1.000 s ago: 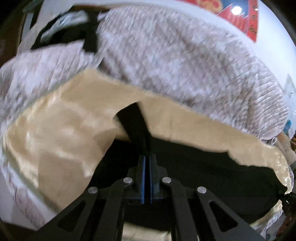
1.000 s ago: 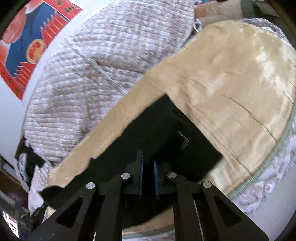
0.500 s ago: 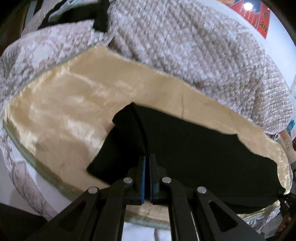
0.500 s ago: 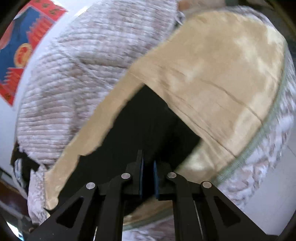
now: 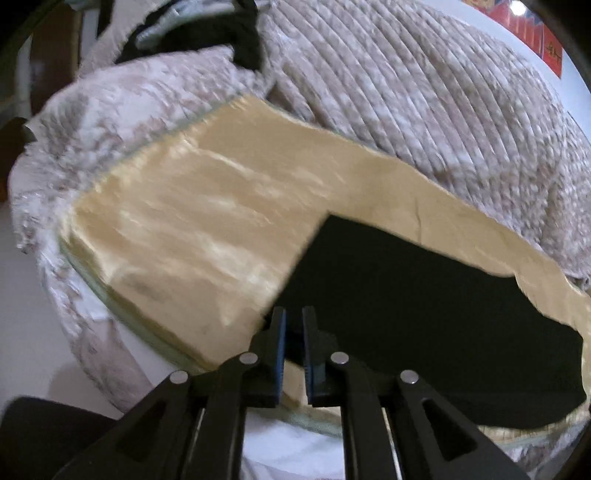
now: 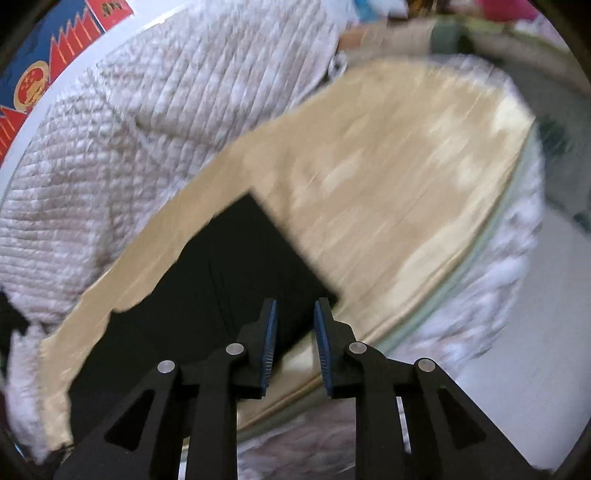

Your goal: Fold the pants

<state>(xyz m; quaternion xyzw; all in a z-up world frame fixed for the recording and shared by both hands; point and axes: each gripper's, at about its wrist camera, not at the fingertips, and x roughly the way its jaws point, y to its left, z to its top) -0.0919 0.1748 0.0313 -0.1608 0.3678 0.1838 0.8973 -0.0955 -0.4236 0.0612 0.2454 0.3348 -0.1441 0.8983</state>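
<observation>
The black pants (image 5: 417,306) lie flat on a shiny beige sheet (image 5: 192,221) on the bed. In the left wrist view one straight end of them is just ahead of my left gripper (image 5: 293,325), which is open and empty at the near corner. In the right wrist view the pants (image 6: 210,284) show their other straight end, and my right gripper (image 6: 294,317) is open and empty over its near corner. The beige sheet (image 6: 388,184) extends to the right of it.
A quilted pale blanket (image 5: 424,92) is heaped behind the sheet and also shows in the right wrist view (image 6: 129,122). A dark garment (image 5: 236,29) lies at the far end. The bed edge and pale floor (image 6: 535,332) are close in front.
Both grippers held the pants shut, lowered them onto the sheet and have opened. The fabric now lies flat and both grippers have drawn back a little toward the bed edge.
</observation>
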